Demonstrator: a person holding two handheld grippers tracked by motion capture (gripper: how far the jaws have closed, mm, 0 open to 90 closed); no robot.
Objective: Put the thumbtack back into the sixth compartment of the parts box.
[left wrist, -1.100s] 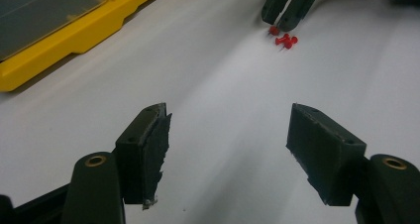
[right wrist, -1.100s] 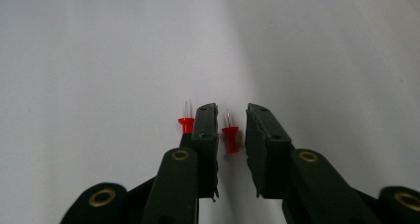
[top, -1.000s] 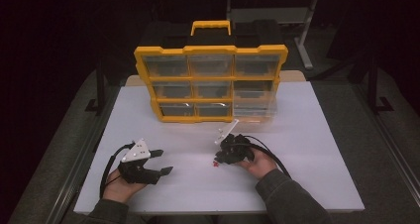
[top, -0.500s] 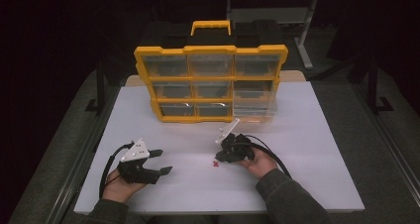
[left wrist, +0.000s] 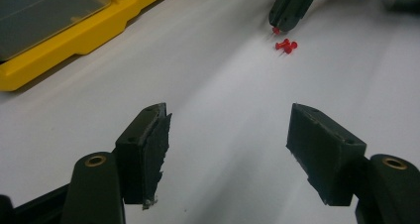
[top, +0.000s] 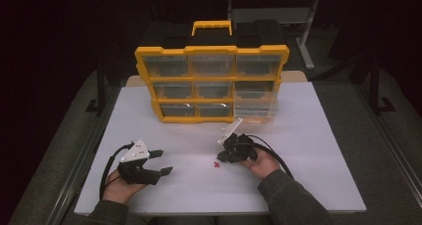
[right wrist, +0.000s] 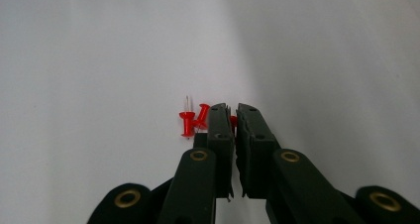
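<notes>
Pushpins point(top: 216, 164), small and red, lie on the white table point(top: 318, 150) in its near half, roughly midway between the left and right edges, just at the tips of the right gripper point(top: 222, 158). In the right gripper view that gripper's jaws are nearly closed, pinching one red pushpin point(right wrist: 233, 120), of which only a sliver shows in the narrow gap; whether it is gripped by the head or the shaft cannot be made out. Two more pushpins point(right wrist: 193, 120) lie just beside the jaw tips, one with its metal point upward and the other partly hidden behind the jaw. In the left gripper view the same pair point(left wrist: 286, 46) lies close together on the table, and a red speck shows at the tip of the right gripper point(left wrist: 277, 28), whose body is cut off by the top edge. The right gripper's jaws have just been closing, with the pin between them. The left gripper point(top: 163, 161) rests near the front-left corner of the table, well apart from the pins, released, its jaws wide with nothing between them. From above, the pins are too small to count, and the right hand point(top: 261, 160) covers much of its gripper. Farther back, near the far edge, stands a yellow organizer box point(top: 211, 78) with clear drawers; what the drawers hold cannot be told. A clear drawer point(top: 254, 111) sticks out at its lower right, hard to make out against the table.
</notes>
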